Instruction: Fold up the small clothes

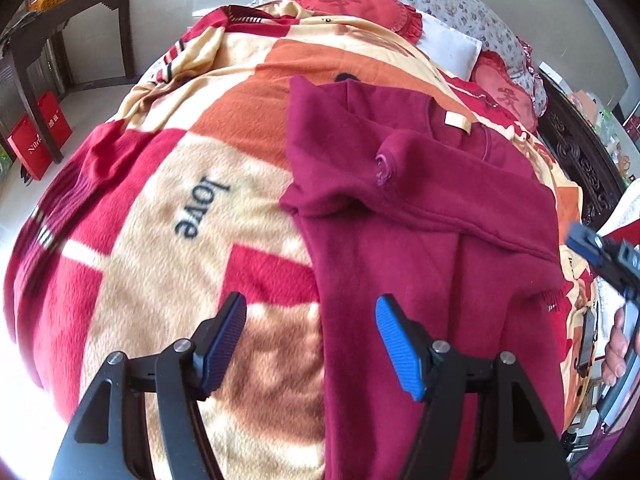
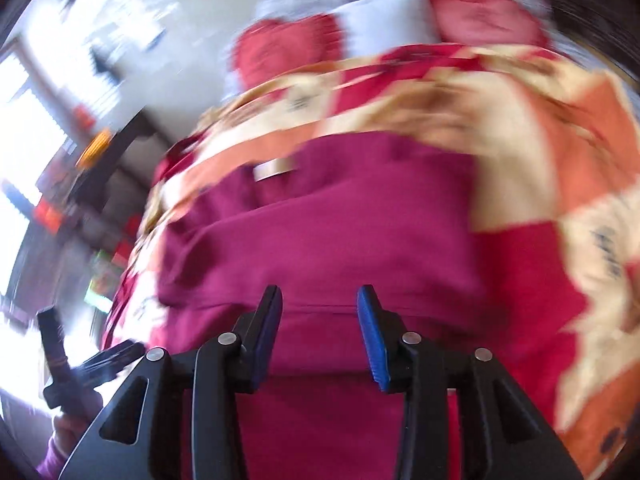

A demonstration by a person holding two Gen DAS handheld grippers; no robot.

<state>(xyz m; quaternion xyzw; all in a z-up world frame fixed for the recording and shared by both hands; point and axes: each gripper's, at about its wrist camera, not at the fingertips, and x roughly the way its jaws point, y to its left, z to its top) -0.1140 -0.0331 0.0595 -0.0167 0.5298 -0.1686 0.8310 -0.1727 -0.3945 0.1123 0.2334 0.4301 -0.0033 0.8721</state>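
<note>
Left wrist: patchwork blanket (image 1: 192, 184) on bed — dark table (image 1: 60, 20) behind.

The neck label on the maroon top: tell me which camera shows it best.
The left wrist view. The neck label is sharp there, a pale tab at the collar of the maroon top. The right wrist view also catches the label, but motion blur smears it into a pale streak.

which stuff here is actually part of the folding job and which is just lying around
Part of the job:
- maroon top, lying on the blanket, one sleeve folded across it
- left gripper, open, empty
- right gripper, open, empty

Just lying about:
- patterned blanket (the work surface)
- red heart cushions
- white pillow
- red bags on the floor
- dark side table
</note>
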